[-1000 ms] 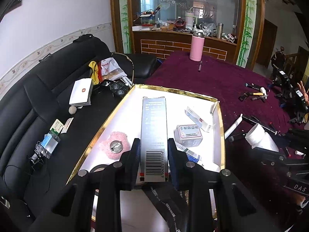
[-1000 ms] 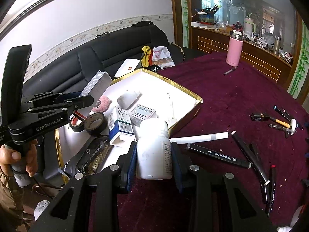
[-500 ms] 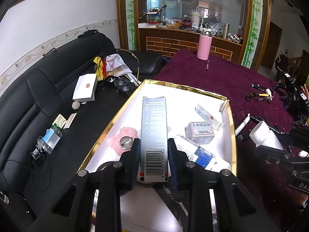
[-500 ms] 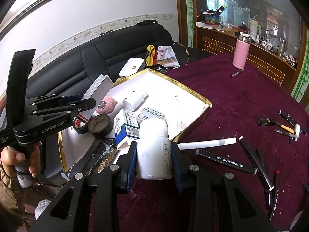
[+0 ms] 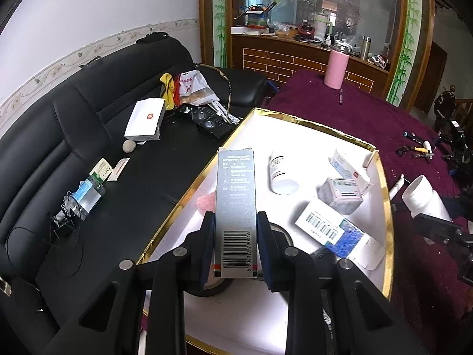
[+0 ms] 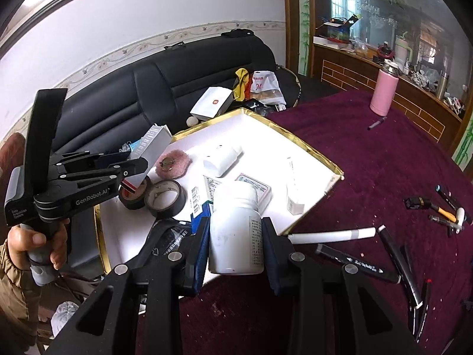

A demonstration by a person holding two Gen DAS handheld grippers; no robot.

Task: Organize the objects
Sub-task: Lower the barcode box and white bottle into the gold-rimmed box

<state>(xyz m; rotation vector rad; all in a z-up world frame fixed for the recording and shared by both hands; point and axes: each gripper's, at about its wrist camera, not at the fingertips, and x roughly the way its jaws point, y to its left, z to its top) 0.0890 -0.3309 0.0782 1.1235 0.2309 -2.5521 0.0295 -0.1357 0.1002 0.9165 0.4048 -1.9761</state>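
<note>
Both my grippers have advanced over the gold-rimmed tray (image 5: 384, 195): left gripper (image 5: 235, 236) clamps a grey barcoded carton (image 5: 235, 195); right gripper (image 6: 235, 248) clamps a white pill bottle (image 6: 235, 227).

Being held above the gold-rimmed white tray (image 5: 384, 195): a long grey carton (image 5: 235, 207), barcode end nearest, clamped by its long sides. Being held upright over the tray's near edge: a white pill bottle (image 6: 236, 230), printed label facing right. Lying inside the tray: another white bottle (image 5: 280, 174) on its side, a small grey box (image 5: 340, 195), a blue-and-white carton (image 5: 331, 230), two black tape rolls (image 6: 165, 198), a pink puff (image 6: 173, 164).
</note>
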